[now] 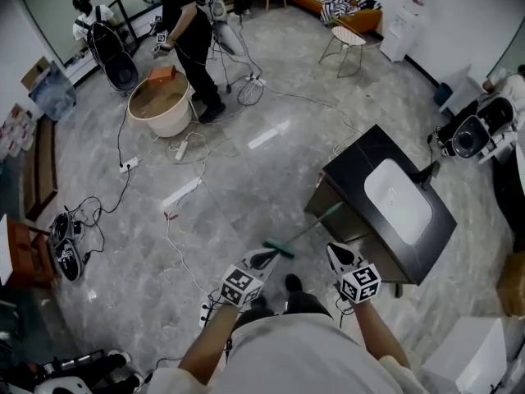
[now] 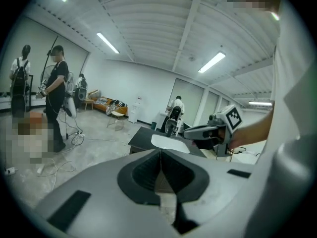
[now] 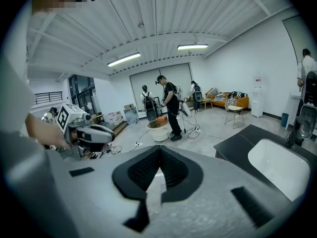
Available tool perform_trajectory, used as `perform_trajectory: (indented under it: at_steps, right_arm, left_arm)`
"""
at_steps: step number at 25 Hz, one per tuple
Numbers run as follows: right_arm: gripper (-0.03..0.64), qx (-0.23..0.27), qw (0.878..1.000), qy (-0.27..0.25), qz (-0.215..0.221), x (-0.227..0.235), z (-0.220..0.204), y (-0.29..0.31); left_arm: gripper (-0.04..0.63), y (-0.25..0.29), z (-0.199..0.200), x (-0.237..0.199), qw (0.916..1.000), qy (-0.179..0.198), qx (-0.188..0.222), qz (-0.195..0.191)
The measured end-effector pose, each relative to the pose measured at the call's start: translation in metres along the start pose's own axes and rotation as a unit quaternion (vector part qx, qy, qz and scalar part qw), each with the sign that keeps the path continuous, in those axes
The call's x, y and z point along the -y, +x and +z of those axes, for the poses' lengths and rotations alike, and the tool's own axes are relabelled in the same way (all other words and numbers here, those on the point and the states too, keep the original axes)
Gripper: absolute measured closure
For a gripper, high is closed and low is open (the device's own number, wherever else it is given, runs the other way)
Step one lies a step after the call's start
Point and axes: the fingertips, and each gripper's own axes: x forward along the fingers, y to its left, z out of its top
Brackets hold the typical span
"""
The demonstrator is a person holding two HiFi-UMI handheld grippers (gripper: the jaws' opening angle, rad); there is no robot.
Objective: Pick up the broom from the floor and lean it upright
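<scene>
Both grippers are shut and empty. In the left gripper view the left gripper's (image 2: 160,157) pads meet along one line with nothing between them, and the right gripper (image 3: 159,155) looks the same in its own view. In the head view they sit side by side at the lower middle of the frame.

The broom (image 1: 305,230) shows just above them in that view. Its green head is at the lower left end, near my left gripper. The thin handle runs up and right toward the near corner of the black cabinet (image 1: 361,167). From this steep angle I can't tell whether the far end of the handle rests on the cabinet or lies flat on the floor (image 1: 246,162).

I expect the broom to be light, with a stiff, narrow, smooth handle that could twist or slip between flat pads. The bristles look soft and would give, so they are no place to grip. I would take the handle a little above the head, squarely across the pads, and steady it higher up with the other gripper so the long end doesn't swing. The floor looks polished, so a leaning broom's head may slide out; I'd set it steep against the cabinet.
</scene>
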Motion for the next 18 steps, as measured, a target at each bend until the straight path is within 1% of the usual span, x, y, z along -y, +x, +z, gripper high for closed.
perform_trajectory:
  at_steps: [2, 5, 8, 12, 15, 18]
  right_arm:
    - [0.615, 0.01, 1.0, -0.001, -0.013, -0.019, 0.004, -0.01]
    - [0.615, 0.025, 0.999, 0.011, -0.042, -0.037, 0.006, -0.023]
    - [0.615, 0.033, 0.996, 0.038, -0.077, -0.046, 0.002, -0.039]
    - [0.615, 0.032, 0.99, 0.067, -0.12, -0.047, -0.004, -0.071]
    - [0.615, 0.036, 0.987, 0.066, -0.142, -0.045, -0.003, -0.095]
    - [0.615, 0.04, 0.986, 0.05, -0.155, -0.041, -0.001, -0.118]
  left_arm:
    - [0.583, -0.012, 0.005, 0.005, 0.9998, 0.007, 0.003, -0.018]
    - [0.581, -0.027, 0.004, 0.011, 0.9992, 0.021, -0.008, -0.033]
    - [0.581, -0.037, -0.002, 0.016, 0.9984, 0.031, -0.019, -0.042]
    - [0.581, -0.04, -0.004, 0.029, 0.9969, 0.029, -0.024, -0.069]
    - [0.581, -0.039, -0.002, 0.038, 0.996, 0.027, -0.022, -0.082]
    - [0.581, -0.036, 0.007, 0.05, 0.9954, 0.038, -0.014, -0.087]
